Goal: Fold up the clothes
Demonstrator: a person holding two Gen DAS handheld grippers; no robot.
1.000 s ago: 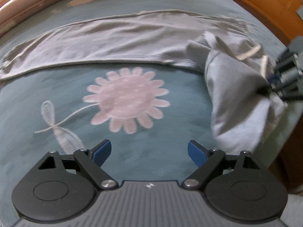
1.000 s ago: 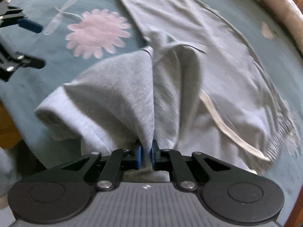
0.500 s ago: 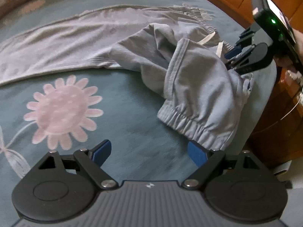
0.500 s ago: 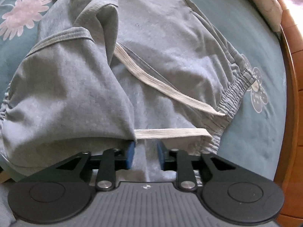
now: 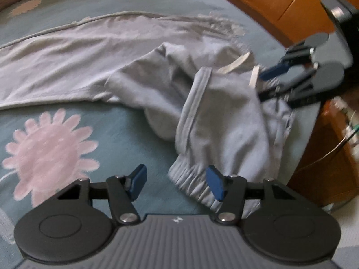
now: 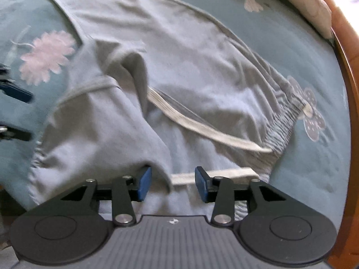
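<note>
Grey sweatpants (image 6: 197,71) spread across a teal bedspread (image 5: 94,121) printed with pink flowers, one leg folded back over the waistband end, its elastic cuff (image 5: 193,179) lying at the near edge. White drawstring (image 6: 202,123) trailing loose over the fabric near the gathered waistband. Right gripper (image 6: 172,180) opening, blue pads apart, cloth and a drawstring end lying between them, unpressed. Left gripper (image 5: 177,182) closing, half wide, the cuff just at its right pad, nothing pinched. Wooden bed frame (image 6: 345,51) along the right side.
</note>
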